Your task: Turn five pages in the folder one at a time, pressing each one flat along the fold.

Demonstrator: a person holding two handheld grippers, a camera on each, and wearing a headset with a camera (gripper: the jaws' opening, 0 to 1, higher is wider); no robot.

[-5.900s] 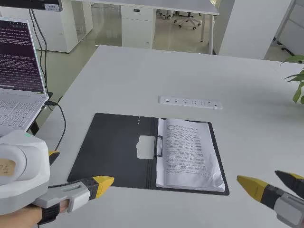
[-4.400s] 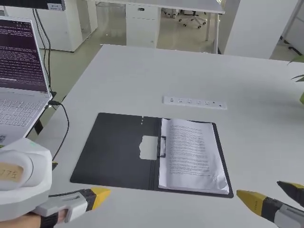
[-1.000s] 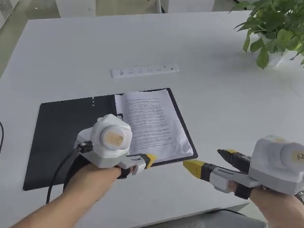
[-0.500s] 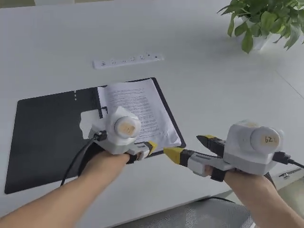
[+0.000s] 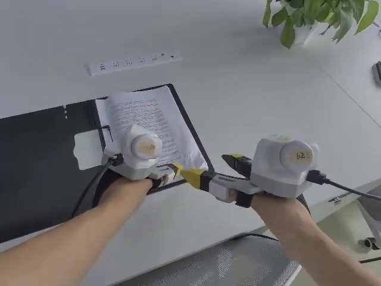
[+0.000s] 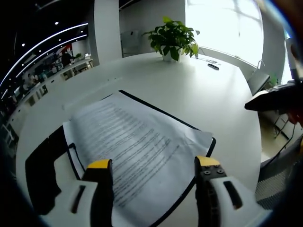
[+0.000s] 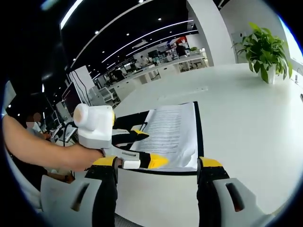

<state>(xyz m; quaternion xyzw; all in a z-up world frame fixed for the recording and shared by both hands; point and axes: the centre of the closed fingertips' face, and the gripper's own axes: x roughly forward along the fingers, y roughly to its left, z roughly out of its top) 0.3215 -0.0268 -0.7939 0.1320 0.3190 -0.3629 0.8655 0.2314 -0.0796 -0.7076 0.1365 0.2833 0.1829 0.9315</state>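
Observation:
A black folder (image 5: pixel 36 161) lies open on the white table, with a stack of printed pages (image 5: pixel 149 122) clipped to its right half. My left gripper (image 5: pixel 169 174) hovers open over the pages' near right corner; in the left gripper view the pages (image 6: pixel 128 146) lie just ahead of its open jaws (image 6: pixel 154 165). Beside it on the right, my right gripper (image 5: pixel 209 167) is open, its yellow tip close to the folder's near edge. The right gripper view has the open right gripper (image 7: pixel 158 163), the left gripper (image 7: pixel 94 125) and the pages (image 7: pixel 173 130) beyond.
A white power strip (image 5: pixel 134 59) lies beyond the folder. A potted plant (image 5: pixel 309 18) stands at the far right. The table's near edge runs just below the hands, with a grey chair (image 5: pixel 196 268) under it. A cable (image 5: pixel 345 187) trails from the right gripper.
Both grippers have come in from the table's near edge to the folder's near right corner, and the right one has closed in on the left. The head camera has swung right and down.

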